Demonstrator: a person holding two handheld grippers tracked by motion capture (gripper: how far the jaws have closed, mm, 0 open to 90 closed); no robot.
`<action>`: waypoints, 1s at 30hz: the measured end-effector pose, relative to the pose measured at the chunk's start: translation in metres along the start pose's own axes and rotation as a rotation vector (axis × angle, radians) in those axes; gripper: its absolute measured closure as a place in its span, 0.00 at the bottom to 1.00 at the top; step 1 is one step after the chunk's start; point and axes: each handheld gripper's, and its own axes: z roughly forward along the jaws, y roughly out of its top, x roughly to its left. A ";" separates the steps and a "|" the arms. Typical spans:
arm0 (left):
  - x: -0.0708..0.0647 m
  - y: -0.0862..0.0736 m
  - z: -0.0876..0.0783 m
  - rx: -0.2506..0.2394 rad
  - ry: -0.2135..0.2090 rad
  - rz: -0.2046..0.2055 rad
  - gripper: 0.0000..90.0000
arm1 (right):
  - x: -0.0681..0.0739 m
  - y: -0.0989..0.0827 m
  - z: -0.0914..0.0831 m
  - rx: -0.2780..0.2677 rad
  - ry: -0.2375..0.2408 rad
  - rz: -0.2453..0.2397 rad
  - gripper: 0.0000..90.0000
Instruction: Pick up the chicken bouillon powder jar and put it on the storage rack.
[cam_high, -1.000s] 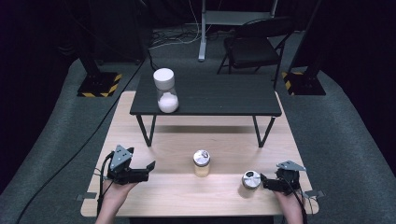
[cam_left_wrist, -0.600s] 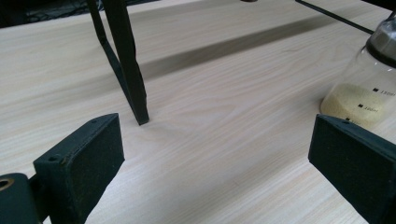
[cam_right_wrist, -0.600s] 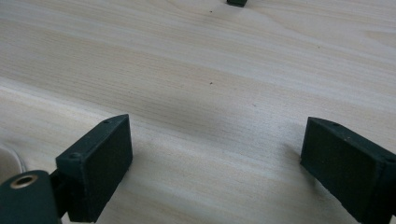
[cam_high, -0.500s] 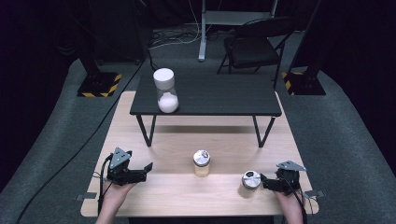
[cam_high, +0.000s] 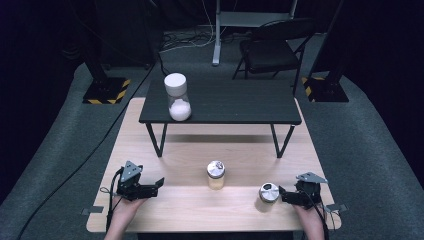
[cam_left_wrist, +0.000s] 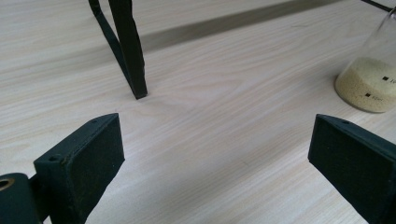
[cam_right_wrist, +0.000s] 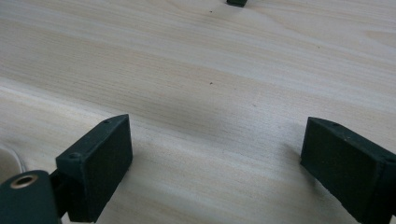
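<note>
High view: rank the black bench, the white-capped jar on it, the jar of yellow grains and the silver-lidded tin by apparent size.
1. black bench
2. white-capped jar
3. jar of yellow grains
4. silver-lidded tin

The last two look close. The white-capped jar stands farther from the camera, so it is probably bigger still.

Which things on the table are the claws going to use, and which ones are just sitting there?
Likely for the job:
- jar of yellowish grains, between the claws
- small round tin, just in front of the right claw
- left claw, open

Just sitting there:
- white-capped jar on the black bench
- chair behind
</note>
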 end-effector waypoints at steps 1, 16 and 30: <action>0.000 -0.001 0.001 0.001 -0.001 -0.005 0.04 | 0.000 0.000 0.000 0.000 0.000 0.001 0.09; 0.004 -0.011 0.010 0.051 0.000 -0.006 0.04 | 0.000 0.000 0.000 0.000 0.000 0.000 0.09; 0.006 -0.019 0.020 0.117 -0.016 -0.010 0.04 | 0.000 0.000 0.000 0.000 0.001 -0.001 0.09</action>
